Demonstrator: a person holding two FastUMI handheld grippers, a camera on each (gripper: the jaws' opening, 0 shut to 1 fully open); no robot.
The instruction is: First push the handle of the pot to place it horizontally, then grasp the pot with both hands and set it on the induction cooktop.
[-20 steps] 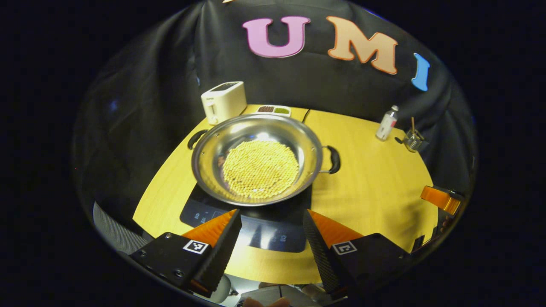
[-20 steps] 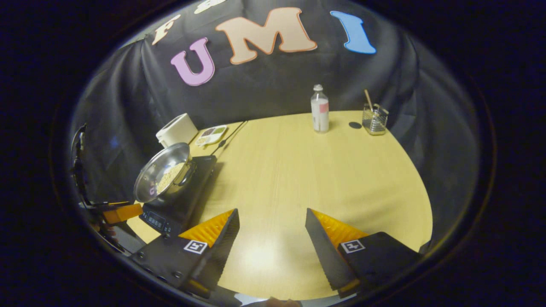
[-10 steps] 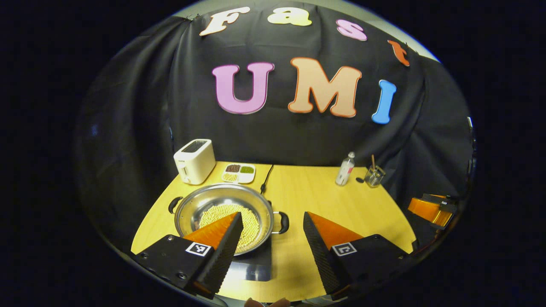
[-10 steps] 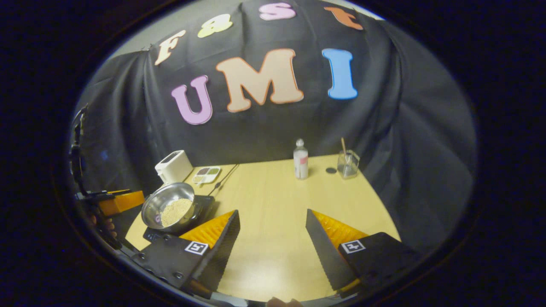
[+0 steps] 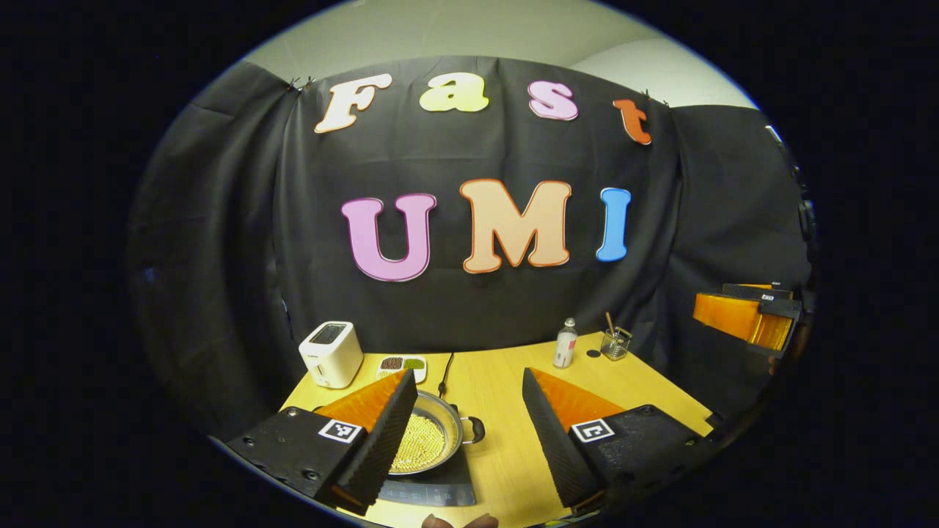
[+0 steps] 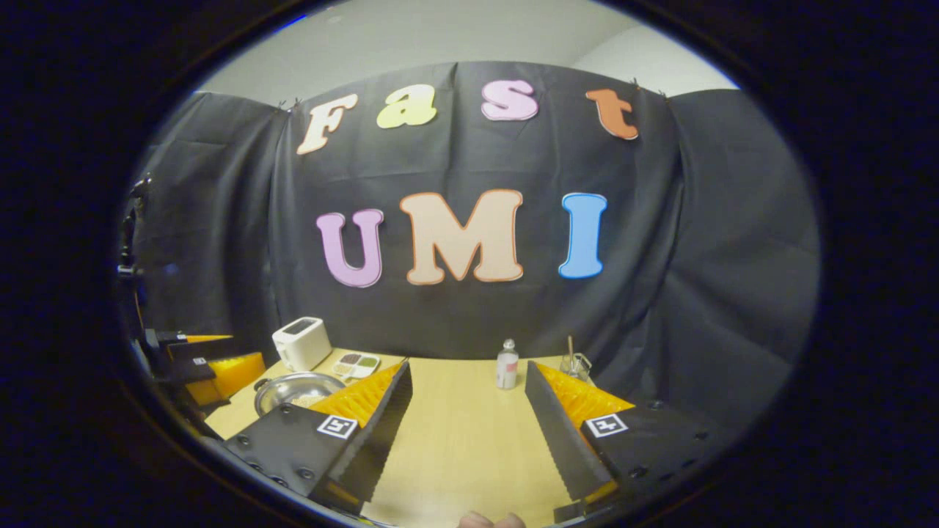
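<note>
Pot [image 5: 429, 442] of yellow grains sits on the induction cooktop [image 5: 440, 490] at lower centre of the left gripper view, so the task looks finished, with left gripper [image 5: 463, 433] and right gripper [image 6: 469, 429] both wide apart, empty, above the tabletop [image 6: 469, 455].

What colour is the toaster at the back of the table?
The toaster is cream white with a dark slot on top, clearest in the left gripper view.

Staged kitchen booth | black cloth wall [image 5: 220, 242] | wooden worktop [image 6: 469, 433] | toaster [image 5: 331, 354] | induction cooktop [image 5: 440, 490]
</note>
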